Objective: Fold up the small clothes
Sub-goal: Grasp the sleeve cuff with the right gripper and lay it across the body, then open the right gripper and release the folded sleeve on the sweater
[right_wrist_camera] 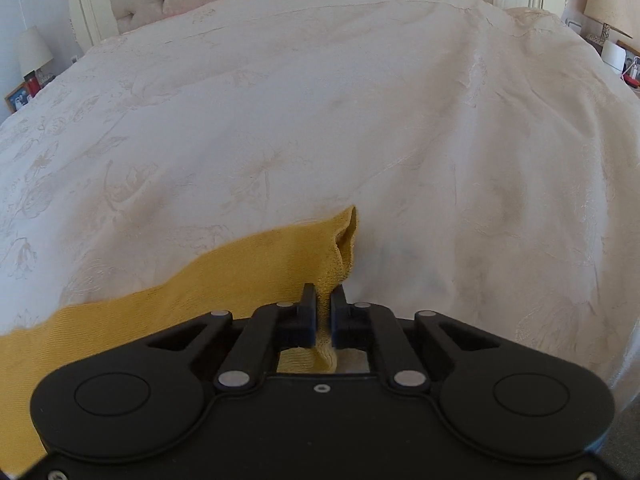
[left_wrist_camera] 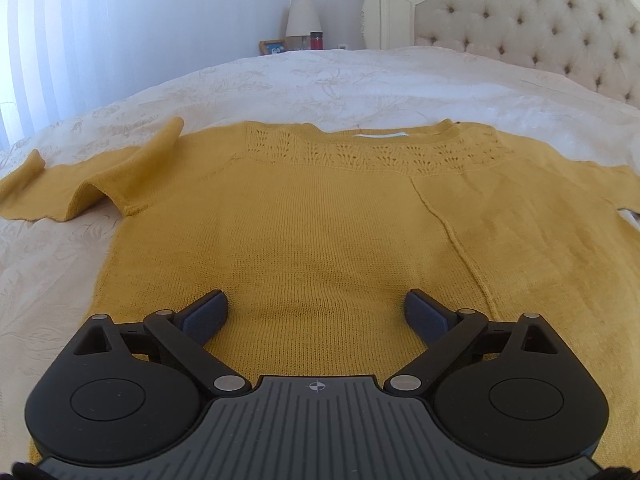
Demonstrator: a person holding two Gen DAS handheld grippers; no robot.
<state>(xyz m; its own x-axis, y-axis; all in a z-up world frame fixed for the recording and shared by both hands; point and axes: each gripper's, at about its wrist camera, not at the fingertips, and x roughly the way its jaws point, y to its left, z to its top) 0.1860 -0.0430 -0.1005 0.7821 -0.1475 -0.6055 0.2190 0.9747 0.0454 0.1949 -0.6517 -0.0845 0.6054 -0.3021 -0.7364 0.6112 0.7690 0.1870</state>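
A mustard-yellow knitted sweater [left_wrist_camera: 320,232] lies flat on the bed, its lacy neckline [left_wrist_camera: 376,154] pointing toward the headboard and one short sleeve [left_wrist_camera: 72,188] spread out to the left with its cuff slightly rumpled and lifted. A raised crease runs down the right part of the sweater's body.

The left gripper [left_wrist_camera: 316,312] hovers low over the lower middle of the sweater, its fingers [left_wrist_camera: 208,314] spread wide apart with bare knit between them; whether the tips touch the cloth cannot be told.

The right gripper [right_wrist_camera: 323,312] sits at the other sleeve's end [right_wrist_camera: 344,252], its fingers [right_wrist_camera: 306,312] pressed close together and pinching a fold of the yellow fabric, which passes down between them. The rest of the yellow cloth trails away to the left of that view.

The bed is covered by a cream bedspread [right_wrist_camera: 320,120] with a faint woven floral pattern, lightly wrinkled on the right. Behind it stands a tufted, buttoned headboard [left_wrist_camera: 540,28] in a pale carved frame. On one side of the bed there is a lamp [left_wrist_camera: 303,20] with a white shade, a small framed picture [left_wrist_camera: 273,47] and a red container [left_wrist_camera: 316,41]; on the other side, another lamp [right_wrist_camera: 608,0]. Pale sheer curtains [left_wrist_camera: 60,52] let in daylight.
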